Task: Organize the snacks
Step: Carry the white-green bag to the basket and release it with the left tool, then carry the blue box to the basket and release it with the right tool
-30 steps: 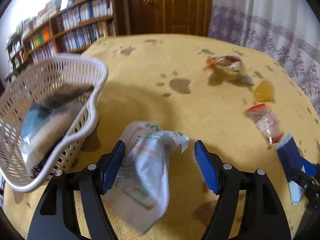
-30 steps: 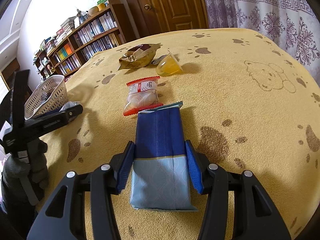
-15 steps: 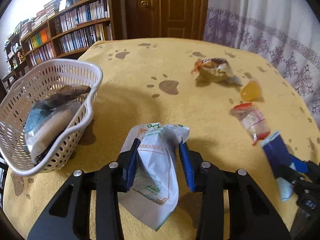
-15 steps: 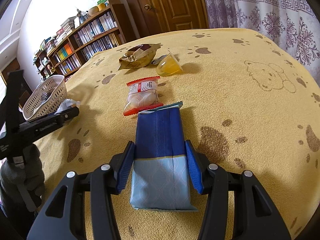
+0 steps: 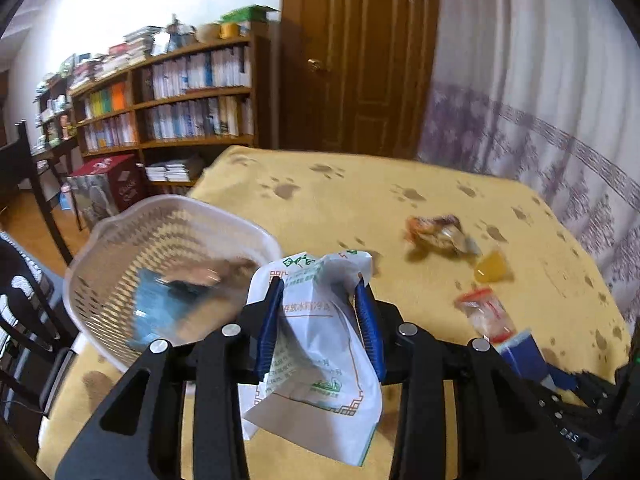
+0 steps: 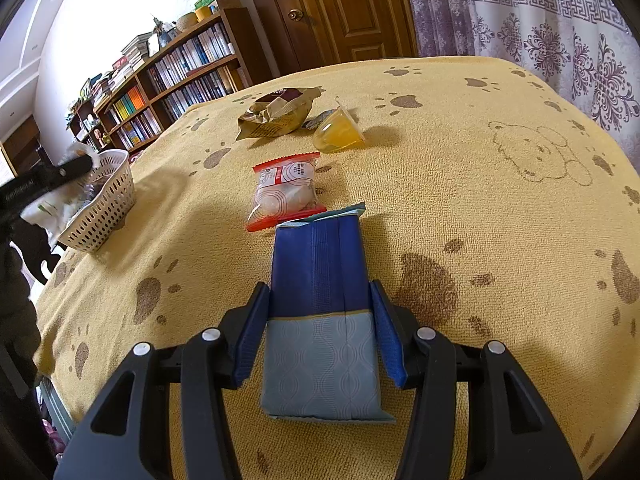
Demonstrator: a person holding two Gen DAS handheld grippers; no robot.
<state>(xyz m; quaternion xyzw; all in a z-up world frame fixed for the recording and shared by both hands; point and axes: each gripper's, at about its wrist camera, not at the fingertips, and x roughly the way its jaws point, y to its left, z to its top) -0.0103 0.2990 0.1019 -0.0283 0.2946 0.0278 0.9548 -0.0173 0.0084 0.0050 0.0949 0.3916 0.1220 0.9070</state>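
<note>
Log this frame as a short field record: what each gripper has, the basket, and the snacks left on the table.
left gripper: shut on white packet, raised beside the basket
right gripper: around blue packet lying on the table; grip unclear
basket: white, near table edge, packets already inside
table: yellow paw-print cloth
loose snacks: red-edged packet, jelly cup, brown wrapper

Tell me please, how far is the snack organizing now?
Done: some packets already lie in the white basket. In hand: the left gripper holds a white packet lifted beside it; the right gripper brackets the blue packet. Left: red-edged packet, jelly cup, brown packet.
</note>
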